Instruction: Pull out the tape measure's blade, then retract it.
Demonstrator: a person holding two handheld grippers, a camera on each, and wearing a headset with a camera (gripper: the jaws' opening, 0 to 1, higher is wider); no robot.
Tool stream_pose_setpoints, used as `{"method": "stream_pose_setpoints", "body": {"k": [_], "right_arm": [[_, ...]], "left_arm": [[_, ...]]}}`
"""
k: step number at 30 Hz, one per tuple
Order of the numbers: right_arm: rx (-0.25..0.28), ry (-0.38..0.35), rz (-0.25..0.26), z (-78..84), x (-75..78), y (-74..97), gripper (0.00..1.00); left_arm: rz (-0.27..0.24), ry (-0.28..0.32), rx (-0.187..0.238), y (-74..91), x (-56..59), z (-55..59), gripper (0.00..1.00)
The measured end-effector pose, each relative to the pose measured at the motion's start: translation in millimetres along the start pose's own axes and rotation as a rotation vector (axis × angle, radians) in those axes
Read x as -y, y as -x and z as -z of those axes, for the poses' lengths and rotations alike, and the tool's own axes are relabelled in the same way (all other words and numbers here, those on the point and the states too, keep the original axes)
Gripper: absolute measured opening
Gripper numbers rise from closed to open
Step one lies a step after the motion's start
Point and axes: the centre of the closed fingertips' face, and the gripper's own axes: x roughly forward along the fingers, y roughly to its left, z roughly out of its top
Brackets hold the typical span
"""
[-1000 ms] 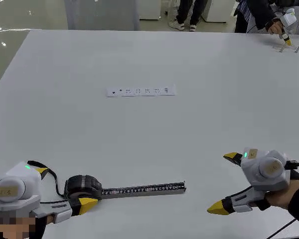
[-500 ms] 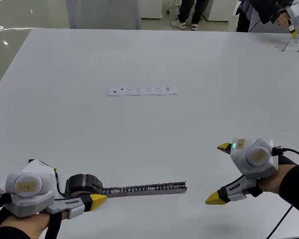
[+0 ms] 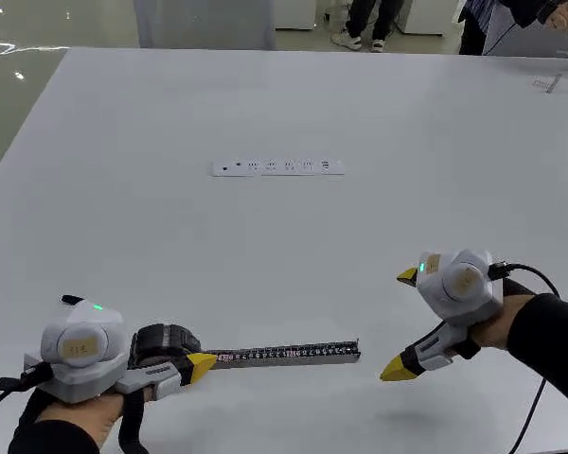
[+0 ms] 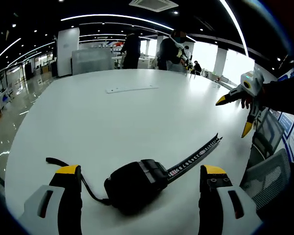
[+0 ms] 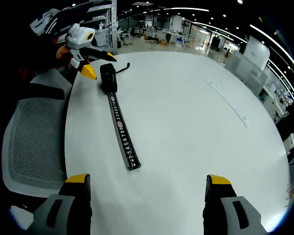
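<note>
The black tape measure [image 3: 161, 340] lies on the white table [image 3: 293, 246] at the near left, its blade [image 3: 284, 355] drawn out to the right and flat on the surface. My left gripper [image 3: 166, 348] is open, one jaw on each side of the case [image 4: 137, 182]; I cannot tell whether they touch it. The blade [image 4: 193, 157] runs away to the right. My right gripper [image 3: 399, 323] hangs open and empty just right of the blade's hooked end [image 5: 132, 165]. In the right gripper view, the right gripper [image 5: 148, 179] faces the blade [image 5: 120, 127], case [image 5: 108, 77] and left gripper [image 5: 99, 66].
A white power strip [image 3: 277, 167] lies flat mid-table. People stand beyond the far edge, and a hand [image 3: 560, 14] works with another tool at the far right corner. A grey mesh chair [image 5: 29, 142] sits by the near table edge. The case's black strap [image 4: 63, 164] trails left.
My left gripper has moved forward so that its jaws now flank the case. My right gripper has drifted slightly left, toward the blade's end. The blade's length looks unchanged.
</note>
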Motion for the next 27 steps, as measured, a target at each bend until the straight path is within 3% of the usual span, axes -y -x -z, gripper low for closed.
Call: {"method": "stream_pose_setpoints", "body": {"k": [6,10,14,17,27], "right_arm": [[-0.019,0.026,-0.042,-1.5,-4.3,-9.6,0.94],[-0.044,0.052,-0.081,-0.5,-9.4,-17.2,0.92],[-0.059,0.075,-0.101,-0.2,-10.8,-22.5,0.88],[-0.07,0.096,-0.116,-1.0,-12.6,-27.5,0.83],[-0.093,0.186,-0.155,-2.5,-17.5,-43.3,0.58]], "left_arm": [[-0.047,-0.003,0.02,-3.2,1.5,2.3,0.99],[-0.066,0.093,0.06,-2.5,1.3,3.2,0.99],[-0.107,0.091,0.066,-1.1,-5.0,9.0,0.99],[-0.135,0.073,0.097,1.4,-7.9,7.4,0.99],[-0.14,0.059,0.111,-3.6,-4.0,2.8,0.99]]}}
